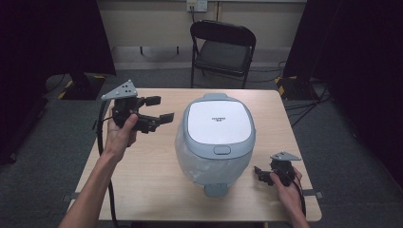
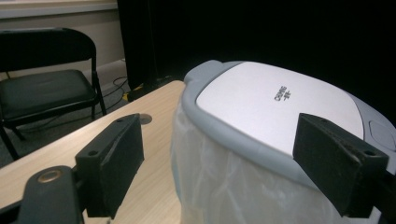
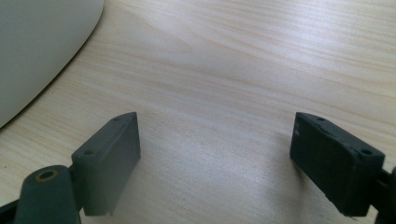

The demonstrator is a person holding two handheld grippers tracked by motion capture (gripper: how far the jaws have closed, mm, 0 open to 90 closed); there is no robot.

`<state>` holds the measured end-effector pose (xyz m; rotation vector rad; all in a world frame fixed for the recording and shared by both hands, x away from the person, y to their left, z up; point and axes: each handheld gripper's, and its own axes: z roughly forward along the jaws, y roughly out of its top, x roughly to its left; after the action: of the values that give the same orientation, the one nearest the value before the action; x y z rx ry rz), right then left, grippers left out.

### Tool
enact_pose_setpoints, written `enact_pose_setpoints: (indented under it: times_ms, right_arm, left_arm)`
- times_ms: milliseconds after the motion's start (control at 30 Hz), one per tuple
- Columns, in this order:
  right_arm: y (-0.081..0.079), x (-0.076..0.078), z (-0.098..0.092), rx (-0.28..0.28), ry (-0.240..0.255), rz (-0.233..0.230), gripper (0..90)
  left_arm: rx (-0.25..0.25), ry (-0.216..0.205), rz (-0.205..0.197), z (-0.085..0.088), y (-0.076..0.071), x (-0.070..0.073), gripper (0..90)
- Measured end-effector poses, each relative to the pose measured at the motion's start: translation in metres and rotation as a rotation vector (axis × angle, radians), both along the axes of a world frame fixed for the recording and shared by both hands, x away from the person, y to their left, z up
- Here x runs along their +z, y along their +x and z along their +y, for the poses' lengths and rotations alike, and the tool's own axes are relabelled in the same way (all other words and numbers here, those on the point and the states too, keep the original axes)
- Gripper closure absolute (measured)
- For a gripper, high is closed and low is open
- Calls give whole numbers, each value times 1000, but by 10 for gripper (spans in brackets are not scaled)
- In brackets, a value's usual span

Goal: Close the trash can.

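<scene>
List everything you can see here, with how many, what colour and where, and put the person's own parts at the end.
Bin: one, grey rim, white lid, clear liner bag, middle of the table.
Table: one, light wood, centre of the room.
Folding chair: one, black, behind the table by the far wall.
Wall socket: one, white, on the far wall above the chair.
Left gripper: one, black, jaws open, held above the table left of the bin, empty.
Right gripper: one, black, jaws open, low over the table right of the bin, empty.
Hands: two, one on each gripper.

One lidded bin (image 1: pixel 216 142); one table (image 1: pixel 142 190); one folding chair (image 1: pixel 222 45); two tongs, left (image 1: pixel 159 108) and right (image 1: pixel 259 173).
</scene>
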<state>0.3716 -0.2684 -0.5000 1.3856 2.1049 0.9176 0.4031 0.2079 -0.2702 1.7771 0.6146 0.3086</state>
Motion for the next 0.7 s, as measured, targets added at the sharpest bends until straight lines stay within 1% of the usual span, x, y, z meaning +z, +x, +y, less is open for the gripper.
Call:
enact_pose_setpoints:
  times_ms: [33, 67, 133, 167, 200, 233, 267, 300, 333, 367, 400, 433, 467, 500, 533, 567, 600, 633, 700]
  right_arm:
    - [0, 0, 0, 0, 0, 0, 149]
    - [0, 0, 0, 0, 0, 0, 149]
    - [0, 0, 0, 0, -1, 0, 149]
    - [0, 0, 0, 0, 0, 0, 149]
    - [0, 0, 0, 0, 0, 0, 149]
    - [0, 0, 0, 0, 0, 0, 149]
    - [0, 0, 0, 0, 0, 0, 149]
    - [0, 0, 0, 0, 0, 0, 149]
    - [0, 0, 0, 0, 0, 0, 149]
    - [0, 0, 0, 0, 0, 0, 149]
    - [0, 0, 0, 0, 0, 0, 149]
    - [0, 0, 0, 0, 0, 0, 149]
    - [0, 0, 0, 0, 0, 0, 149]
    - [0, 0, 0, 0, 0, 0, 149]
    - [0, 0, 0, 0, 0, 0, 149]
    - [0, 0, 0, 0, 0, 0, 149]
    - [0, 0, 0, 0, 0, 0, 149]
    - [0, 0, 0, 0, 0, 0, 149]
    - [0, 0, 0, 0, 0, 0, 149]
  left_arm:
    - [7, 3, 3, 4, 0, -2, 160]
    - [27, 19, 7, 7, -1, -4, 160]
    - [59, 33, 11, 15, -1, -9, 166]
    - [65, 33, 19, 19, -1, -13, 169]
    - [60, 25, 11, 23, -2, -16, 166]
    - [60, 25, 11, 23, -2, -16, 162]
    - [59, 22, 10, 29, -4, -24, 162]
    - [59, 22, 10, 29, -4, -24, 163]
    - [87, 21, 13, 35, -7, -32, 163]
    - [87, 21, 13, 35, -7, -32, 166]
    - [100, 7, 27, 43, -9, -40, 170]
    - [120, 4, 31, 46, -10, -44, 174]
    - [133, 3, 44, 50, -10, -49, 179]
    - [141, -13, 74, 55, -9, -54, 186]
    - [164, -16, 101, 59, -9, -58, 192]
    - [189, -6, 111, 63, -10, -62, 195]
    - [202, 7, 115, 67, -10, -67, 198]
    - [213, 11, 128, 71, -11, -72, 199]
    - [225, 25, 137, 77, -12, -80, 200]
